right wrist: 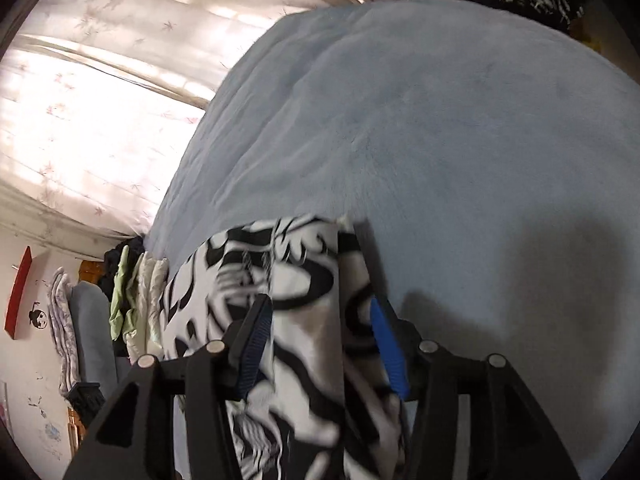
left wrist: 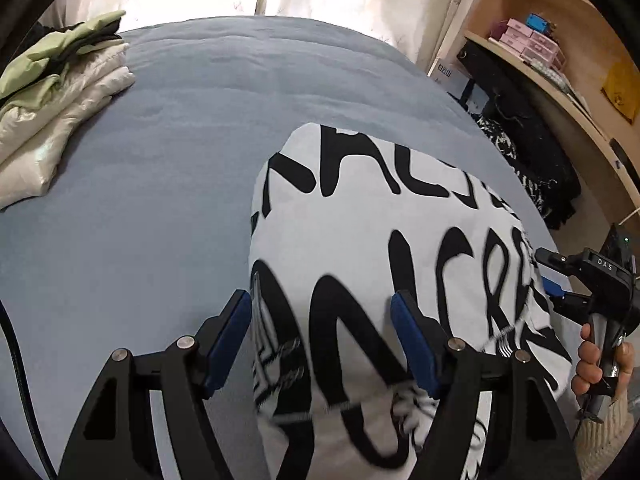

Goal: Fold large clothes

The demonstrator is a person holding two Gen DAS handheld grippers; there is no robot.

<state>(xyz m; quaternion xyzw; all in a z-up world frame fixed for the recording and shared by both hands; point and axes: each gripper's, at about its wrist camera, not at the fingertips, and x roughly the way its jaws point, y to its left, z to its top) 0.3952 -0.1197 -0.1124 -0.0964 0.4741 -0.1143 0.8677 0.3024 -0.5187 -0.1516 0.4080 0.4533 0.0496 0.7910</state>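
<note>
White-and-black lettered garment (left wrist: 384, 240) sits already doubled over on the blue bed (left wrist: 160, 160). Left gripper (left wrist: 320, 340) is spread wide around its near edge; right gripper (right wrist: 320, 344) looks spread around cloth too, though it's blurry. Probably another fold left.

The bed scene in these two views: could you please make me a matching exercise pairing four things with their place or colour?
Things:
1. printed garment
2. folded pile
3. blanket
4. pink boxes

Descriptions:
A. grey-blue, covers the bed
B. white with big black letters, between the jaws of both grippers
C. on the wooden shelf at the right in the left wrist view
D. cream and green, at the bed's far left corner in the left wrist view

Pairs: 1-B, 2-D, 3-A, 4-C
</note>
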